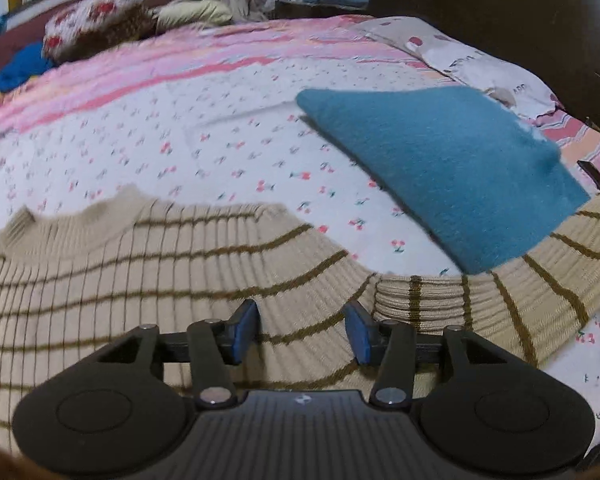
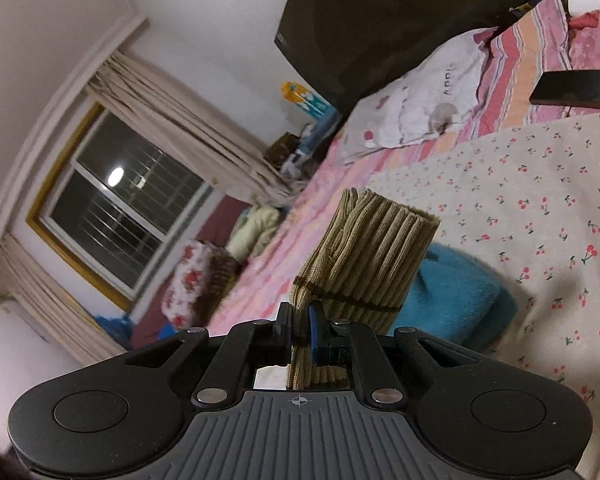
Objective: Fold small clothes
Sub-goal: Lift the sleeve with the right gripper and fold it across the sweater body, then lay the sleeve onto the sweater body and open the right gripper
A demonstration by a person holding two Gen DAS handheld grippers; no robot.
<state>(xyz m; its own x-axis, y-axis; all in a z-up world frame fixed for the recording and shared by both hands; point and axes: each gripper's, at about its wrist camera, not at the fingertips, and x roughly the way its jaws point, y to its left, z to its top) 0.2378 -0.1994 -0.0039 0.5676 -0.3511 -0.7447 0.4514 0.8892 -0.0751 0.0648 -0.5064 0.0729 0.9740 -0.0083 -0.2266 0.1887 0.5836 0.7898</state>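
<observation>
A beige ribbed sweater with brown stripes (image 1: 148,280) lies spread on the cherry-print bed cover, its collar at the left and one sleeve running to the right. My left gripper (image 1: 302,330) hovers over its shoulder area with the jaws apart and nothing pinched between the blue pads. In the right wrist view my right gripper (image 2: 299,330) is shut on the sweater's sleeve cuff (image 2: 364,264), which stands up from the jaws, lifted off the bed. A folded teal cloth (image 1: 452,168) lies on the bed beyond the sleeve, and shows behind the cuff as teal cloth (image 2: 456,300).
The bed cover (image 1: 180,152) is white with small cherries, with pink striped bedding (image 1: 180,76) behind. Pillows (image 1: 96,20) are piled at the far left. A dark headboard (image 1: 500,20) bounds the right side. A black phone (image 2: 572,88) rests on the pink bedding.
</observation>
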